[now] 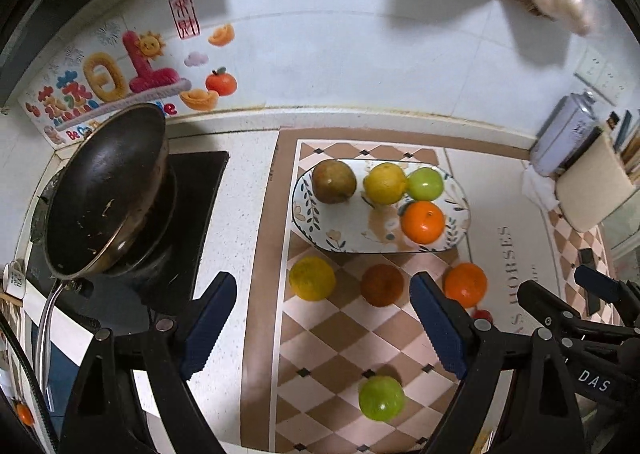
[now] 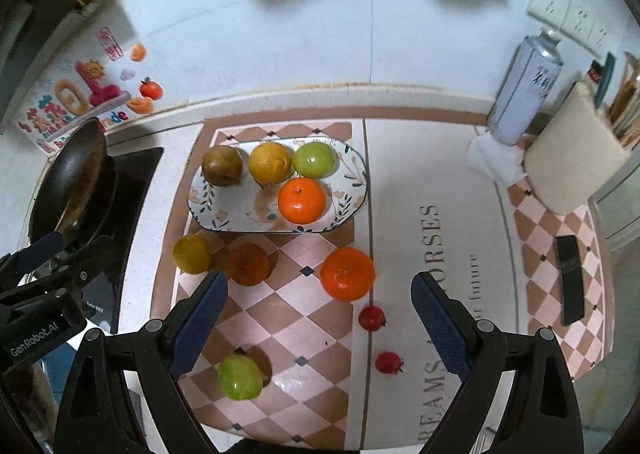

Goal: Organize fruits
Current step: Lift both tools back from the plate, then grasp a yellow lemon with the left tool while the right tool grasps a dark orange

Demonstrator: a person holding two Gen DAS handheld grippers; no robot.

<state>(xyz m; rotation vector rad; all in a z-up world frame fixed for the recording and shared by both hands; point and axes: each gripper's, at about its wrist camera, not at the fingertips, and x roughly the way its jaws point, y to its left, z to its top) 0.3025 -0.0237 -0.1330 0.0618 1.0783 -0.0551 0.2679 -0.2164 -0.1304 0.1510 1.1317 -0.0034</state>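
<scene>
**Both grippers hovering, loose fruit waiting**

The left gripper (image 1: 322, 328) and right gripper (image 2: 320, 328) are hanging wide open, holding nothing. The plate (image 2: 208, 214) is carrying four fruits; six are sitting loose on the worktop mat. I'd say the right should be straddling the near orange (image 2: 347, 274) squarely and closing gently so it can't roll.

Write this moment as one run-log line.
plate: four fruits | mat: six fruits loose | left gripper: open, empty | right gripper: open, empty
</scene>
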